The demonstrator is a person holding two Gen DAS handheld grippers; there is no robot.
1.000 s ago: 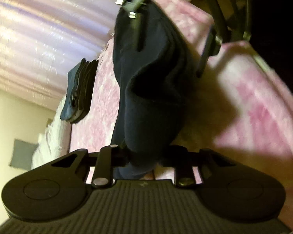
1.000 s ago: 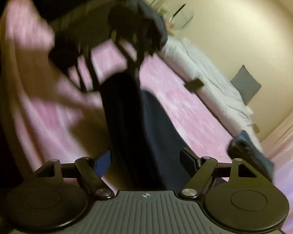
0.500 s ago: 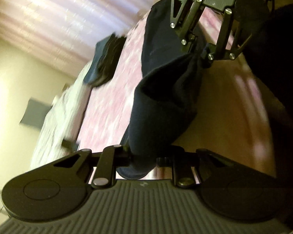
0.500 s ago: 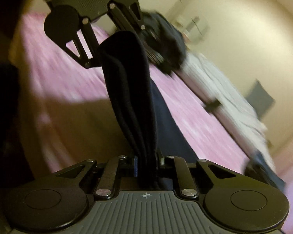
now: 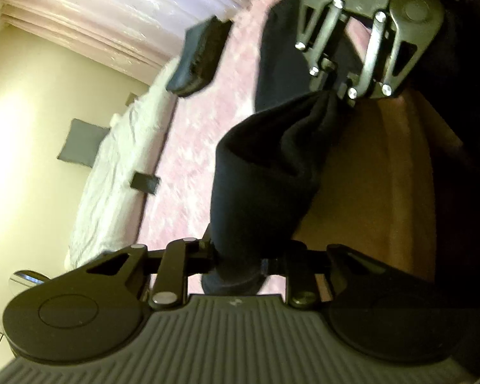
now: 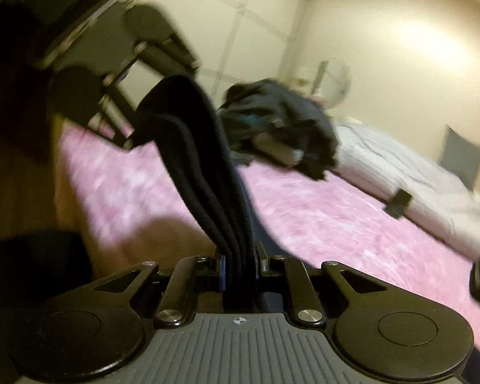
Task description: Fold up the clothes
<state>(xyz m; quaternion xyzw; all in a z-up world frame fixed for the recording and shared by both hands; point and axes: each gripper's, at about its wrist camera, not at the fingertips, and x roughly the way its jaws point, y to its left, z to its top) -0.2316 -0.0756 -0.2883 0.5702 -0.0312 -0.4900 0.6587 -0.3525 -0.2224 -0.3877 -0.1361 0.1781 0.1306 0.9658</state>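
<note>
step: mid-fold, garment point(image 5: 259, 172) held aloft over bed point(image 5: 188, 147) | left hand-held gripper point(image 5: 236, 260) grasping garment | right hand-held gripper point(image 6: 238, 264) grasping garment | next: likely lay flat, edges aligned

matt dark knit garment point(image 5: 262, 172), fuzzy pink blanket point(image 6: 320, 220), matt black plastic fingers point(image 6: 222, 275)

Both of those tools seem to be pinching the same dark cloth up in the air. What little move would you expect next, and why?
Probably lowering it flat onto the fuzzy pink blanket. The dark navy folded garment hangs bunched in layers between the left tool and the right tool, both clamped on it, with its far part already draped on the blanket.
</note>
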